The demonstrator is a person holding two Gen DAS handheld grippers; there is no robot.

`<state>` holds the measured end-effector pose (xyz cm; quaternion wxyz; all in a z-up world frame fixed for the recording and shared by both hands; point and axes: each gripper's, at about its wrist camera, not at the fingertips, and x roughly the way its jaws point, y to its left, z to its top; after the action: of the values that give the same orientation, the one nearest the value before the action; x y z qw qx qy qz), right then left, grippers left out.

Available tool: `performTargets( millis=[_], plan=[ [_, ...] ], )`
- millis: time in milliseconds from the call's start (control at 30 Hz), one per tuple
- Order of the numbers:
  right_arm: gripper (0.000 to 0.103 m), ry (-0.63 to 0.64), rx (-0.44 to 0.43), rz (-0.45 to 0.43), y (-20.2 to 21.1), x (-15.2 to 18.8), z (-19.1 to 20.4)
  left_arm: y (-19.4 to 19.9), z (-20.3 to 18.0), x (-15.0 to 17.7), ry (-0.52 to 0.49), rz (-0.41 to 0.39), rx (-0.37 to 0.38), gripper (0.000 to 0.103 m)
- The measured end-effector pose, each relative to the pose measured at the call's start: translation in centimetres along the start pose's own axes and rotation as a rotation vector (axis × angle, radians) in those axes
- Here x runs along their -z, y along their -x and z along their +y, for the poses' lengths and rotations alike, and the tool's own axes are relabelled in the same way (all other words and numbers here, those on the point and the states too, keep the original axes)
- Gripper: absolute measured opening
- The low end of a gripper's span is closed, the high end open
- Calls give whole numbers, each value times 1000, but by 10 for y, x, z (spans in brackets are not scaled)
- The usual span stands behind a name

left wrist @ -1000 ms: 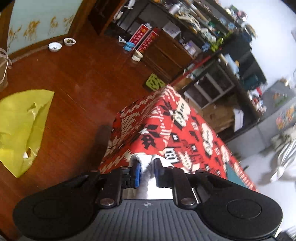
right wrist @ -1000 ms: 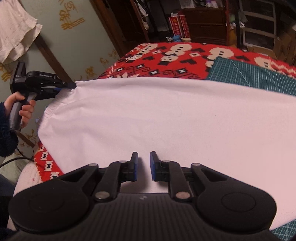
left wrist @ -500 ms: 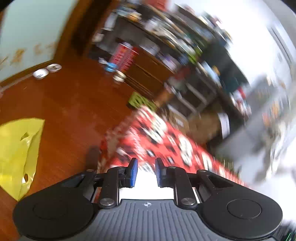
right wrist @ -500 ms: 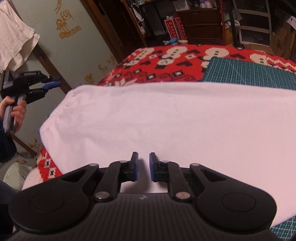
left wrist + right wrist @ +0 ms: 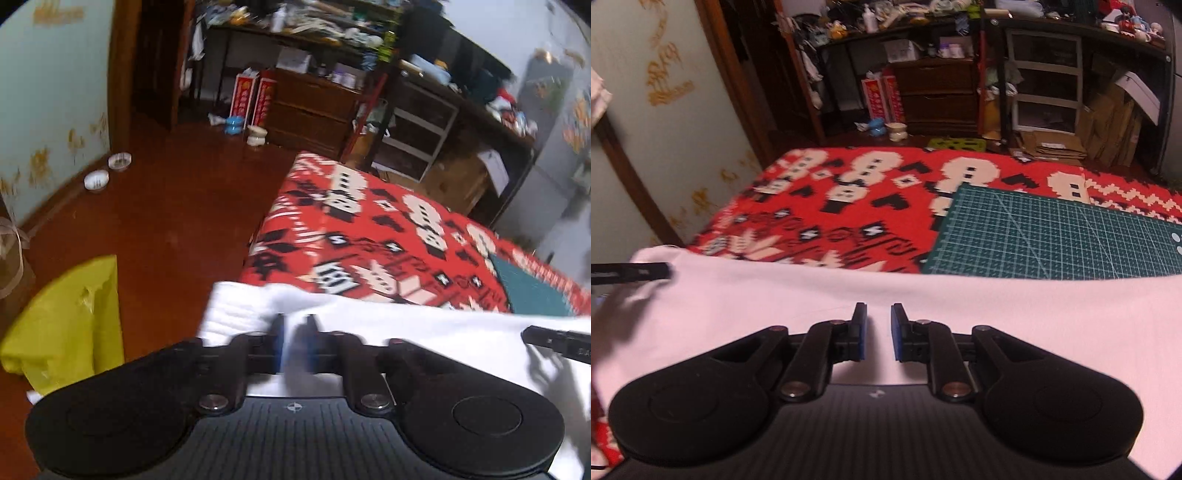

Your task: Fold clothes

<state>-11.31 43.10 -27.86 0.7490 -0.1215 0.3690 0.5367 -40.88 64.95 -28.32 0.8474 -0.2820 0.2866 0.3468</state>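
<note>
1. A white garment (image 5: 960, 306) lies spread flat on the bench, on top of a red patterned cover (image 5: 849, 206). Its far edge covers the near edge of a green cutting mat (image 5: 1052, 240).
2. The left claw (image 5: 295, 325) is at the left corner of the garment. The picture is blurred there, but white cloth shows between the blue pads and the claw is clenched on it.
3. The right claw (image 5: 875, 314) points down over the middle part of the garment. Its jaws are closing, but there is still a gap between them. The cloth lies below the gap and the pads do not press on it.
4. Beside the bench, a yellow plastic bag (image 5: 66, 314) lies on the wooden floor (image 5: 166, 221).
</note>
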Motion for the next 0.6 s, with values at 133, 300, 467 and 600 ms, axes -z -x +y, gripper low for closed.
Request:
performTargets(
  millis=[133, 300, 467, 600],
  plan=[
    [11, -20, 26, -11, -13, -12, -5, 2, 9, -4, 38, -3, 19, 3],
    [17, 20, -8, -18, -11, -20, 18, 21, -10, -2, 30, -60, 94, 20],
    [17, 95, -125, 12, -16, -17, 63, 1, -36, 4, -108, -6, 33, 30],
    [17, 126, -119, 46, -43, -21, 88, -10, -31, 1, -112, -9, -2, 30]
  ],
)
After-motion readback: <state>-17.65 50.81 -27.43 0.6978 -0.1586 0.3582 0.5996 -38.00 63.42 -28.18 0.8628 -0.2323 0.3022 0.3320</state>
